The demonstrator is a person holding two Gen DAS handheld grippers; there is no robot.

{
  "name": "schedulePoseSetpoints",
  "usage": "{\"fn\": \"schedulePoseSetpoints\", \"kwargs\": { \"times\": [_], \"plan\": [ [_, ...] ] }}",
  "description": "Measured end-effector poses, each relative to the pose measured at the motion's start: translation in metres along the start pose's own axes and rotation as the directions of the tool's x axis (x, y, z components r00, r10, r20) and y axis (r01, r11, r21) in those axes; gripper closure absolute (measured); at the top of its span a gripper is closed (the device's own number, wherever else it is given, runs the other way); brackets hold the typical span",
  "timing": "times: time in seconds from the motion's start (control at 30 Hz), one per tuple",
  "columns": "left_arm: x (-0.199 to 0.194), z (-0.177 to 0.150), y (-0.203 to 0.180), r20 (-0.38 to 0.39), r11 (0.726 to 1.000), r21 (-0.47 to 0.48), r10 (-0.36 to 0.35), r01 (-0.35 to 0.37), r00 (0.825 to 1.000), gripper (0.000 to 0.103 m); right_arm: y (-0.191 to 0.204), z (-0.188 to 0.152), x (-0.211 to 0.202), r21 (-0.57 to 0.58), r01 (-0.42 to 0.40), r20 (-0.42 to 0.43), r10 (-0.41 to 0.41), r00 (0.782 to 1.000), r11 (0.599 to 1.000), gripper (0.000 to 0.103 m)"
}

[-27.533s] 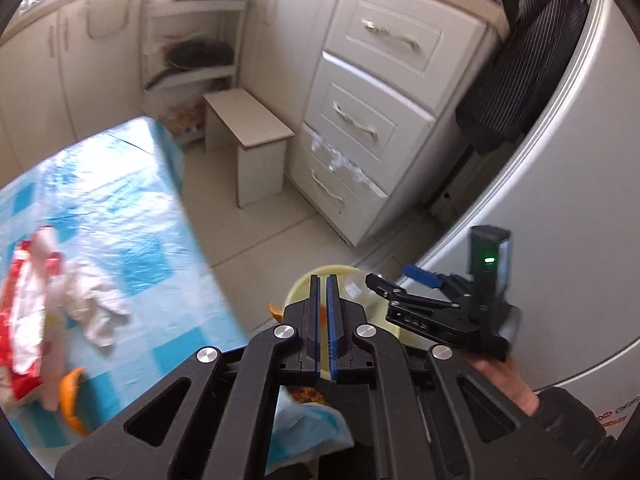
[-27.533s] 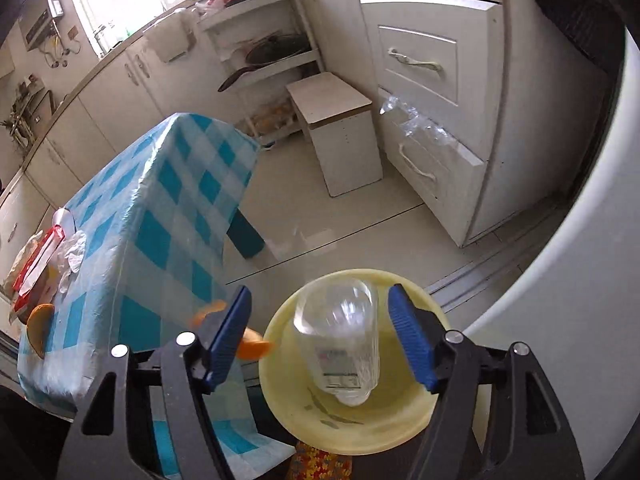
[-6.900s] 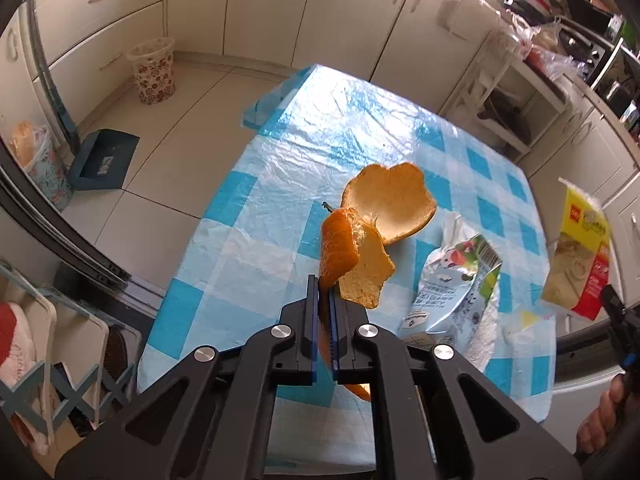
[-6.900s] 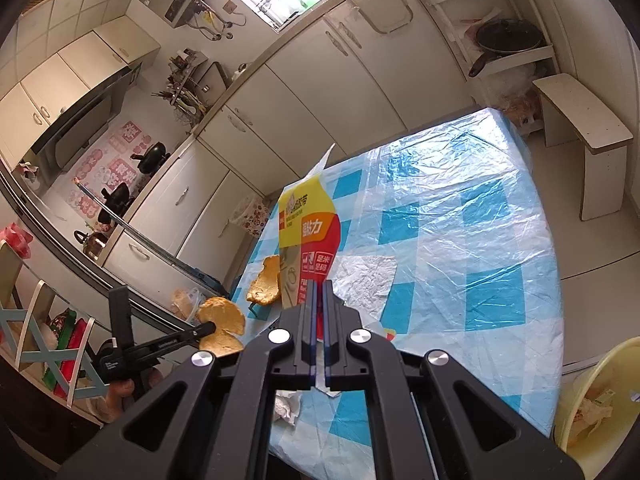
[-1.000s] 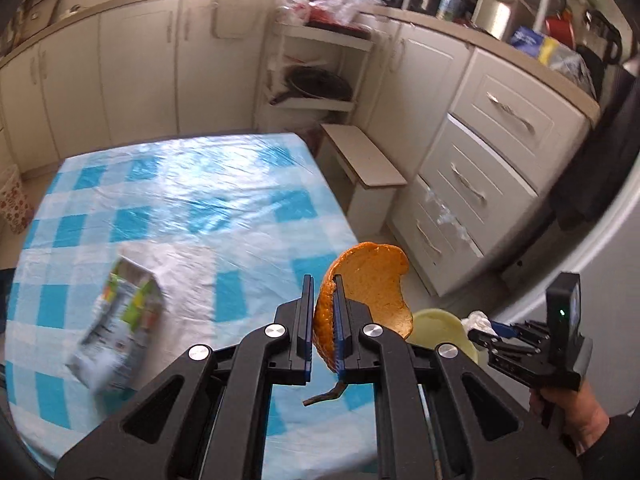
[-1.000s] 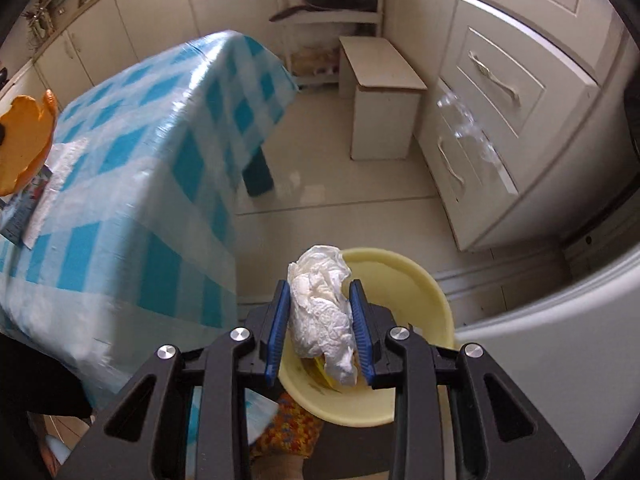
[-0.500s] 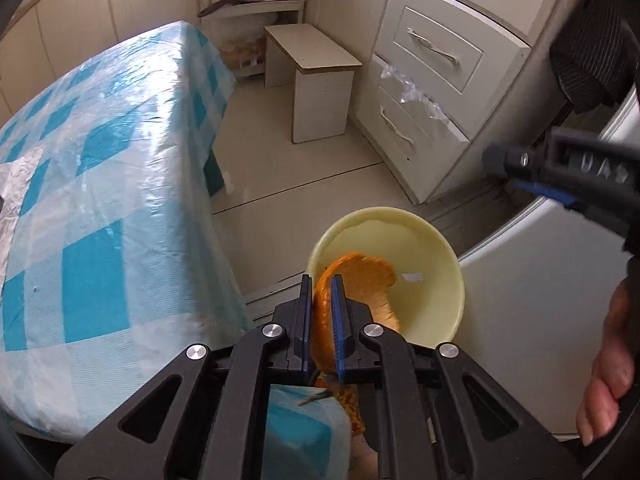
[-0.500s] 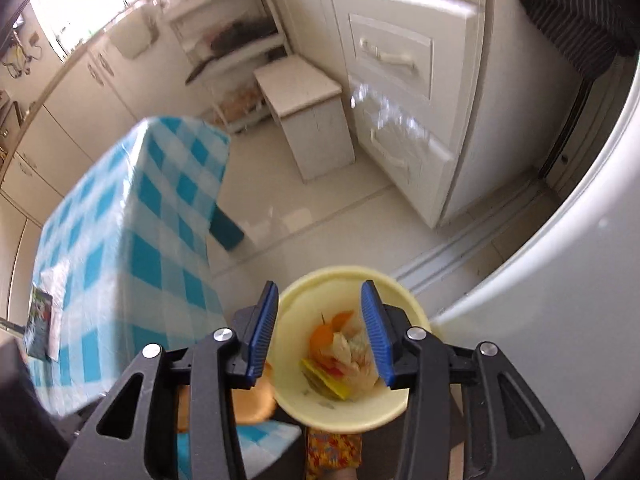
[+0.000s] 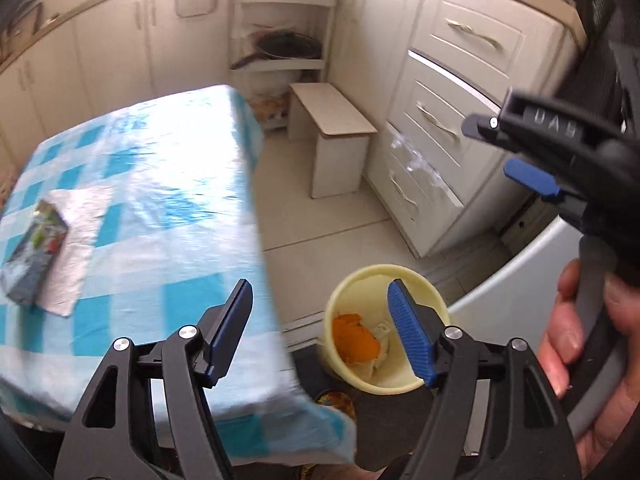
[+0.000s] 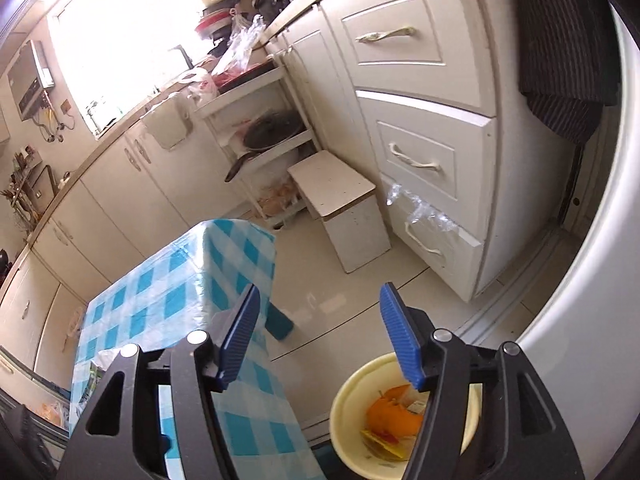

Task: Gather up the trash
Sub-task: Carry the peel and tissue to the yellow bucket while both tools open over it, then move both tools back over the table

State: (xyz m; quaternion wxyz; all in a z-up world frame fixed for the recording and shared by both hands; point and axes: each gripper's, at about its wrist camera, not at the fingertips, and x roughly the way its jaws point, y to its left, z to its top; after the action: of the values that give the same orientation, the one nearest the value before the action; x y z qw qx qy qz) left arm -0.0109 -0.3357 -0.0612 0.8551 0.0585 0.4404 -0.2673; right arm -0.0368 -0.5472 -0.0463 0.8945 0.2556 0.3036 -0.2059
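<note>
Peel [image 9: 355, 340] that a second ago sat pinched in the left gripper [image 9: 320, 334] now lies in the yellow bin [image 9: 416, 276] on the floor, both grippers' jaws opening empty, leaving the wrapper [image 9: 34, 246] on the bench [image 9: 160, 168].

Two grippers are counted: one left gripper [image 9: 316, 332] and one right gripper [image 10: 320, 334]. One yellow bin [image 9: 416, 276] is recorded on the floor, with one orange peel [image 9: 354, 342] visible inside it. One checked table [image 9: 132, 184] is noted, bearing one snack packet [image 9: 34, 244]. One low stool [image 9: 332, 114] is counted. Three drawers [image 10: 420, 156] are seen in the cabinet stack.
</note>
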Motion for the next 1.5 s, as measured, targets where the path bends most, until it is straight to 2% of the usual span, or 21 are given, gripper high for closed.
{"fn": "schedulePoseSetpoints", "kwargs": {
  "times": [0.1,0.27,0.57,0.73,1.5],
  "plan": [
    [-0.019,0.003,0.029,0.019,0.998,-0.036,0.059,-0.059,0.998,0.034,0.023,-0.003,0.005,-0.03,-0.032,-0.017,0.031,0.999,0.999,0.04],
    [-0.038,-0.001,0.075,0.023,0.989,-0.101,0.114,-0.112,0.993,0.032,0.059,-0.011,0.01,-0.086,-0.079,-0.033,0.076,0.997,0.993,0.036],
    [-0.04,-0.005,0.12,-0.01,0.972,-0.17,0.161,-0.16,0.987,0.032,0.113,-0.029,0.025,-0.209,-0.137,-0.086,0.121,0.989,0.968,0.036],
    [-0.036,-0.009,0.125,-0.026,0.969,-0.175,0.17,-0.171,0.985,0.032,0.125,-0.036,0.027,-0.252,-0.151,-0.106,0.128,0.986,0.956,0.036],
    [-0.034,-0.016,0.13,-0.058,0.966,-0.187,0.168,-0.176,0.984,0.028,0.134,-0.044,0.034,-0.283,-0.165,-0.154,0.125,0.98,0.945,0.036]
  ]
}}
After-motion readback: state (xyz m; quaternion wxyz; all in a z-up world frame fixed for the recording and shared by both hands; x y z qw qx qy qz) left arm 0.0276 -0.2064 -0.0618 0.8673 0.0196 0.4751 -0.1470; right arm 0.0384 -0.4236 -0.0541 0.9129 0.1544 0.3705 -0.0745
